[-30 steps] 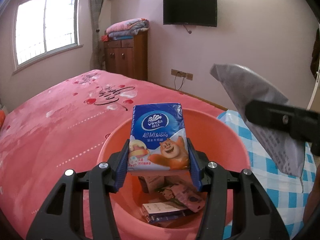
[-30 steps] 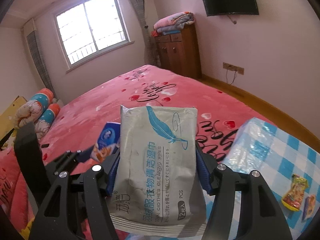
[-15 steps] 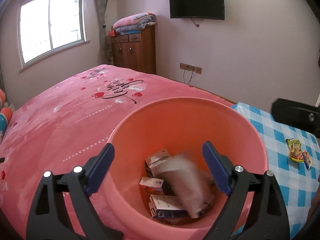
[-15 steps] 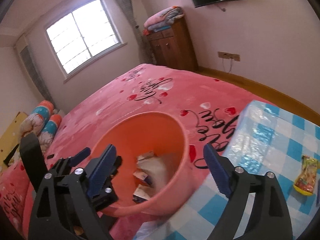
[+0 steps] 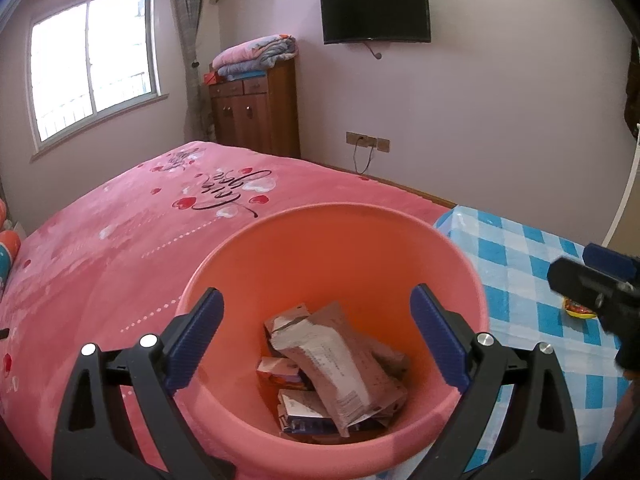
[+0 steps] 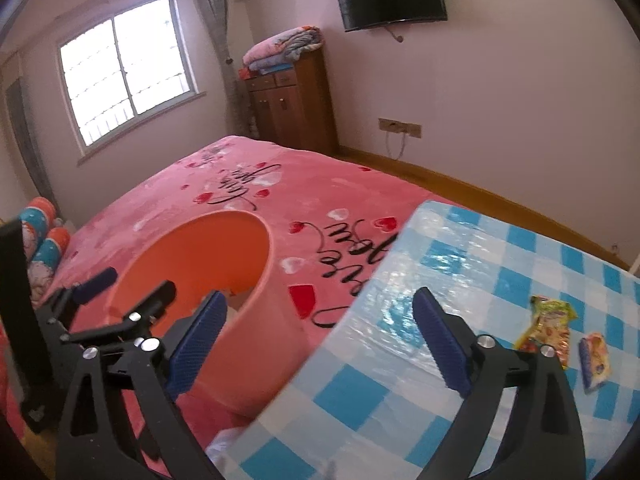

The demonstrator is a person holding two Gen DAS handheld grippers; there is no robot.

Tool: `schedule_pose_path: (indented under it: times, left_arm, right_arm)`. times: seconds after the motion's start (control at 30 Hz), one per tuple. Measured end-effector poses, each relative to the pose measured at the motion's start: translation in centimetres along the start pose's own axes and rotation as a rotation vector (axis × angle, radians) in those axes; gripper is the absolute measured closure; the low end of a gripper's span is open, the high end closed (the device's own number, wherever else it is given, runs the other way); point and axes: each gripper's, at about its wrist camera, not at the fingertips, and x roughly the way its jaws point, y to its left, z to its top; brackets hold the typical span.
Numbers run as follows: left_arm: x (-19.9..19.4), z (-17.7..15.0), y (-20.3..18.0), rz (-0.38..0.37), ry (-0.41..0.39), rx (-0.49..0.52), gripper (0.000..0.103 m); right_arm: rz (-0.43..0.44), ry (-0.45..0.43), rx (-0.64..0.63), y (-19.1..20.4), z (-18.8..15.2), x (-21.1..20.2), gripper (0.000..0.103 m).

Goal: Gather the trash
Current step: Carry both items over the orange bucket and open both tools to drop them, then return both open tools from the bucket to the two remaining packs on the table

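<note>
Jaws opening empty, two wrappers (image 6: 546, 330) tabled

Light: daylight from window (image 5: 92, 68) | edges: fisheye-bent, dark corners | right view perhaps slightly blurred

The bed (image 5: 120, 232) wears a pink cover with red hearts and black script, and rolled pillows (image 6: 44, 232) lie at its far left end. The counter (image 6: 460, 280) stands just beside the bed under a blue-and-white check cloth; two small snack packets lie on it near its right side, a yellow one (image 6: 546, 326) and a smaller pale one (image 6: 596, 362), close together but apart.
</note>
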Motion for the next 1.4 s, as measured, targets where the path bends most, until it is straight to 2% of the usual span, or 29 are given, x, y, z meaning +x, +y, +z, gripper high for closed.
schedule_pose_path:
  times: [0.5, 1.4]
  left_arm:
    - [-2.1, 0.1, -3.4, -0.064, -0.025, 0.029, 0.008]
    - [-4.7, -1.4, -10.4, -0.161, -0.019, 0.127, 0.008]
  right_arm:
    - [-0.146, -0.054, 0.002, -3.2, -3.0, -2.9, 0.009]
    - [-0.306, -0.105, 0.031, -8.3, -7.0, -7.6, 0.009]
